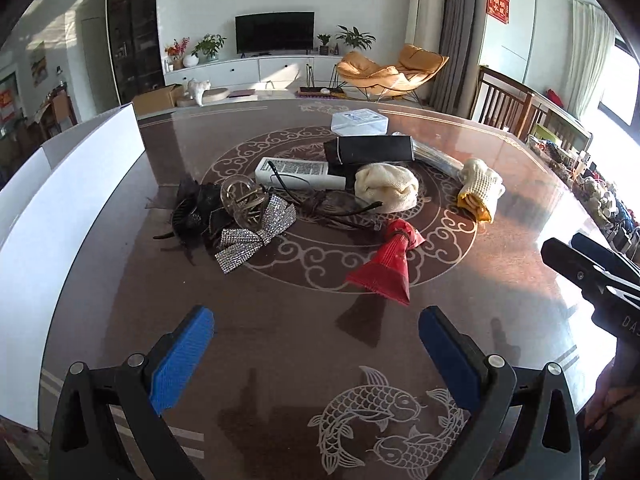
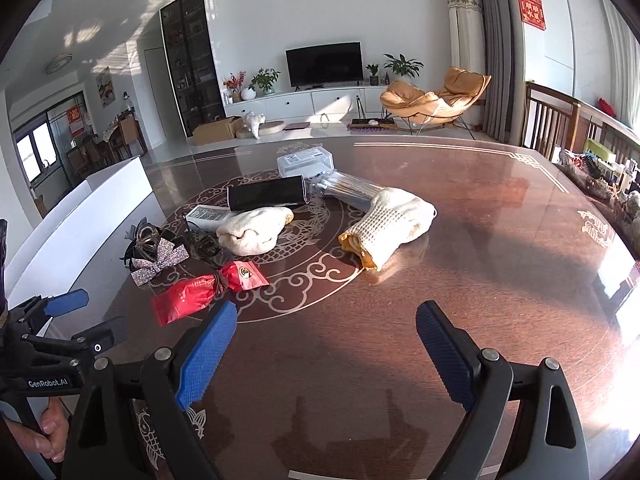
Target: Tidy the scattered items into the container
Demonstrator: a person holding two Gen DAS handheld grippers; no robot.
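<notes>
Both tools, left (image 1: pixel 316 326) and right (image 2: pixel 326 322), hung with jaws apart, gripping nothing, over bare desk (image 2: pixel 460 248). The scattered items lay mid-desk, red pouch (image 1: pixel 382 268) nearest. The white container (image 1: pixel 76 200) stood at the desk's left edge.

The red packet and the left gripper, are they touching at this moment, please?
Apart. In the left wrist view bare table shows between the open left gripper and the red packet beyond its fingertips.
</notes>
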